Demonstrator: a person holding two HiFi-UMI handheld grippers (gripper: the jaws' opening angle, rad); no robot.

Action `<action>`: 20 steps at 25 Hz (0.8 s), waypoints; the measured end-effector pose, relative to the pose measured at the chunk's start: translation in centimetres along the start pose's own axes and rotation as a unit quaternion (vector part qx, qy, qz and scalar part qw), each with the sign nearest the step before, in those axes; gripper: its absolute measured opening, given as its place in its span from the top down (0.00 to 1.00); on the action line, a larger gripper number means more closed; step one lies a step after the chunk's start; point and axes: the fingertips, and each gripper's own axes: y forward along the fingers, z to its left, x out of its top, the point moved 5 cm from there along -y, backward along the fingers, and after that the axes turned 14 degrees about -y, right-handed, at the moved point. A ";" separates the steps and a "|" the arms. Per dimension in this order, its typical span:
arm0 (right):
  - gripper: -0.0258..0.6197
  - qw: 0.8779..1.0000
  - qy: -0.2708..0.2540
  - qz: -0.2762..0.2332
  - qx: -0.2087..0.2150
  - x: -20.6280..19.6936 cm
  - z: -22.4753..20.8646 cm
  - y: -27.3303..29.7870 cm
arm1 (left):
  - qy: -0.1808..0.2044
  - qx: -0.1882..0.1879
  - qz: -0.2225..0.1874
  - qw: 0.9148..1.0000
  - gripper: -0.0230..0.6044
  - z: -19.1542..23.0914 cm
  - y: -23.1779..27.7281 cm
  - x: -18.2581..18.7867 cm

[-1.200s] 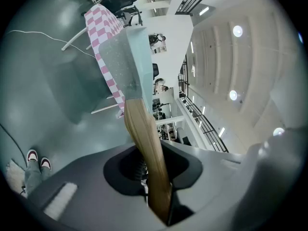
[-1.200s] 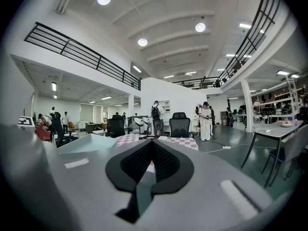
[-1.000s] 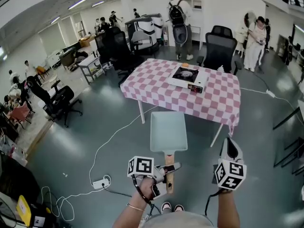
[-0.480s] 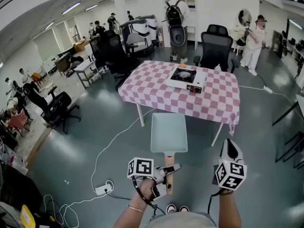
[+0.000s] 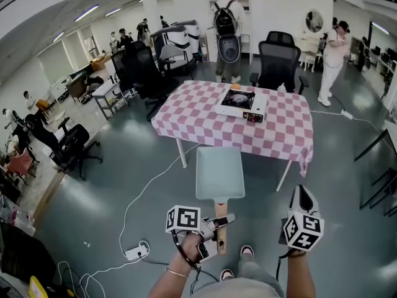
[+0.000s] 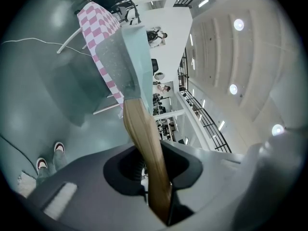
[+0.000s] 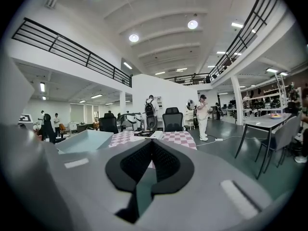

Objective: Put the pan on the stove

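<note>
A pale green square pan (image 5: 220, 171) with a wooden handle (image 5: 221, 227) hangs level above the floor in the head view. My left gripper (image 5: 223, 220) is shut on that handle; in the left gripper view the handle (image 6: 143, 143) runs out from between the jaws to the pan (image 6: 120, 64). My right gripper (image 5: 301, 196) is off to the right of the pan, shut with nothing in it, its tips together (image 7: 150, 145). The portable stove (image 5: 242, 103) sits on a pink-and-white checked table (image 5: 273, 135) farther ahead. The pan (image 7: 85, 141) also shows at the left of the right gripper view.
Black office chairs (image 5: 278, 58) stand behind and left of the table. A person with a backpack (image 5: 223, 23) stands beyond it, another person (image 5: 332, 51) at far right. A white cable and power strip (image 5: 134, 251) lie on the floor at left. My shoe (image 5: 246, 251) shows below.
The table and stove have drifted slightly left and nearer as I step forward; one foot has come forward. Both grippers and the pan hold the same pose relative to me.
</note>
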 end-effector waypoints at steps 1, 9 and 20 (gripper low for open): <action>0.95 1.000 0.001 0.001 -0.001 0.0 0.0 0.3 | -0.001 0.000 0.001 1.000 0.84 0.1 0.1 0.3; 0.95 1.000 0.006 0.007 -0.001 0.0 -0.6 4.6 | -0.008 0.003 -0.003 1.000 0.84 -0.2 2.1 3.8; 0.95 1.000 -0.001 0.010 0.027 1.8 -3.1 14.5 | -0.019 0.001 -0.023 1.000 0.83 -2.0 7.5 10.8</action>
